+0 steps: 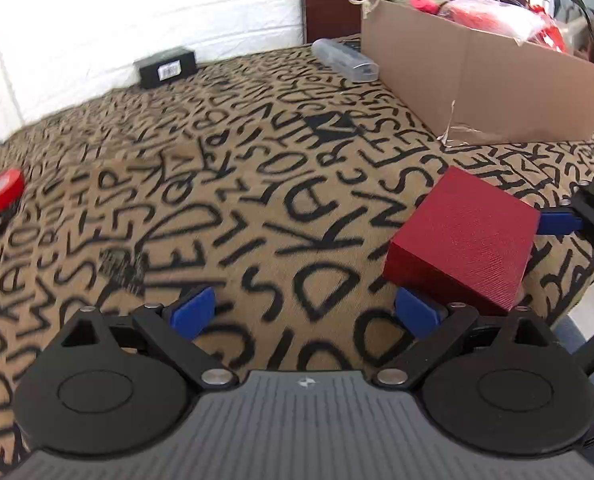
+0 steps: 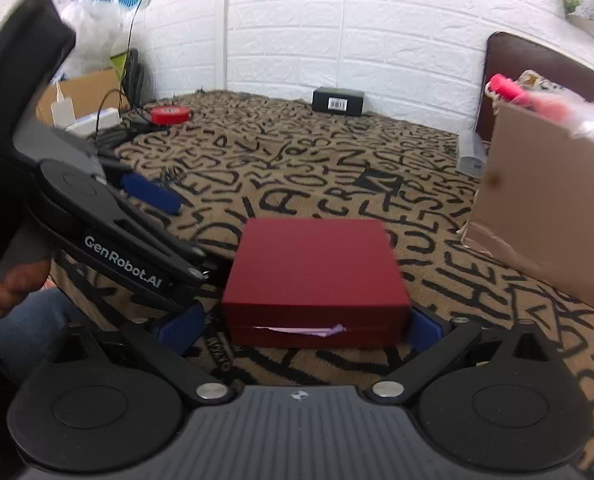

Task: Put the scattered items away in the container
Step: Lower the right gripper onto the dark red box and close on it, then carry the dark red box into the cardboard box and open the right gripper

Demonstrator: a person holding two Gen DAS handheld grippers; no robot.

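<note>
A dark red box (image 2: 315,276) lies on the letter-patterned cloth, a slip of paper poking from its front seam. My right gripper (image 2: 301,326) is wide open, with its blue pads on either side of the box's near end; I cannot tell if they touch it. The box also shows in the left wrist view (image 1: 465,236), at the right. My left gripper (image 1: 305,310) is open and empty, just left of the box. The cardboard container (image 1: 481,88) stands at the back right, holding red and pink items; it also shows in the right wrist view (image 2: 545,216).
A black box (image 2: 338,101) sits by the white wall. A red tape roll (image 2: 170,114) lies at the far left. A clear plastic case (image 1: 345,59) lies beside the container. Cables and a second cardboard box (image 2: 85,92) crowd the left edge.
</note>
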